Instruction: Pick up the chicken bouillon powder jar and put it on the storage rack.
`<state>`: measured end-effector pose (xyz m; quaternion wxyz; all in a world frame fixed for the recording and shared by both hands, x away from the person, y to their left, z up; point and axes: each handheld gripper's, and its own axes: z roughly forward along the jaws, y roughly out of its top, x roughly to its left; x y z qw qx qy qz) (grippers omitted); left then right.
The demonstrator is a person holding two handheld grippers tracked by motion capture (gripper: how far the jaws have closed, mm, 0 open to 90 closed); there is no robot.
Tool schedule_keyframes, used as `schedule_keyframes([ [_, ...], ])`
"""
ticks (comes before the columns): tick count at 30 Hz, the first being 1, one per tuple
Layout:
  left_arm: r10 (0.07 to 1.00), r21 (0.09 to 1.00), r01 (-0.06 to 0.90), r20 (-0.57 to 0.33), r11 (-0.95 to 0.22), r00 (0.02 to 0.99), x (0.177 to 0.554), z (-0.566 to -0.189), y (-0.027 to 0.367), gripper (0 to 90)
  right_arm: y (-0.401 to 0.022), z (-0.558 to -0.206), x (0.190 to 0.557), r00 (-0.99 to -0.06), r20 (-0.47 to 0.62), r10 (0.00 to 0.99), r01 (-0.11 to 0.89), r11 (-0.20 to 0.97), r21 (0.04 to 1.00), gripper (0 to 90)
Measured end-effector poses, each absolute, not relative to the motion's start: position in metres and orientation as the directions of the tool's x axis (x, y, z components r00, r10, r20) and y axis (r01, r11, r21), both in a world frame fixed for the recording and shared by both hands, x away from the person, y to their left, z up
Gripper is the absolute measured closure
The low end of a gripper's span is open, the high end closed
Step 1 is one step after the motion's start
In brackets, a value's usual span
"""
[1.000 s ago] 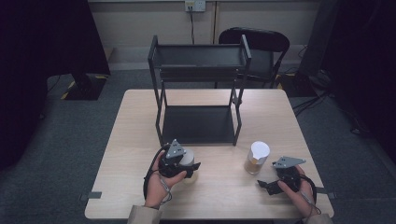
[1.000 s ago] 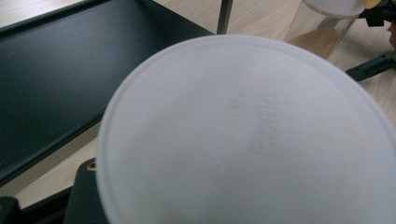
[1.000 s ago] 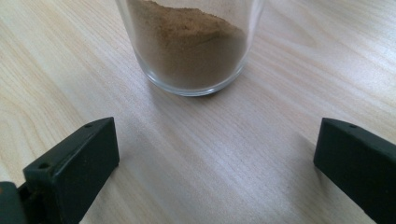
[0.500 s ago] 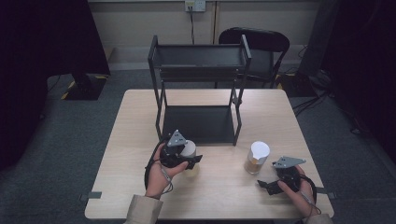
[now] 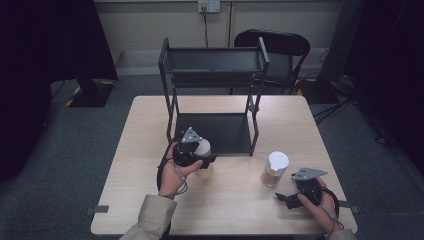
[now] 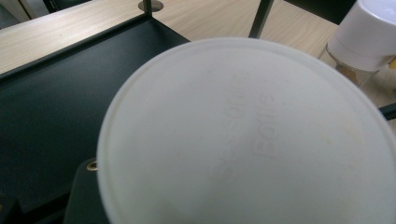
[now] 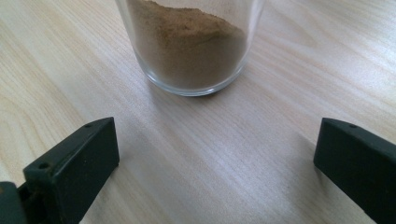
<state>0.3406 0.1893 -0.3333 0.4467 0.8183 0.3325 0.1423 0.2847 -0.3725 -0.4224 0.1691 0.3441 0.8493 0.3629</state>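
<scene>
My left gripper (image 5: 202, 159) is shut on a glass jar with a white lid (image 5: 203, 148) and holds it off the table, just in front of the black rack's lower shelf (image 5: 220, 135). In the left gripper view the white lid (image 6: 252, 135) is very close and hides the jaws. A second white-lidded jar (image 5: 275, 168) with brown powder (image 7: 187, 42) stands on the table at the right. My right gripper (image 5: 287, 196) rests just short of it, open, with bare wood between its fingers (image 7: 79, 158).
The two-tier black metal rack (image 5: 215, 65) stands at the back middle of the wooden table (image 5: 150, 120). Behind the table stands a dark chair (image 5: 272, 42). The second jar (image 6: 369, 32) is at the upper right of the left gripper view.
My left gripper has carried its jar up and forward to the right, toward the rack's lower shelf. The right gripper and the other jar have stayed put.
</scene>
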Motion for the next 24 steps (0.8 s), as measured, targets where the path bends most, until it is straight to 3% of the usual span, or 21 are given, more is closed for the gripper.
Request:
schedule_keyframes([
  [24, 0.688, 0.829, 0.414, -0.05, -0.376, 0.724, 0.368, -0.304, 0.178, 35.5, -0.372, -0.422, 0.285, -0.706, -0.037, 0.707, 0.462, 0.499, 0.733, 0.0],
])
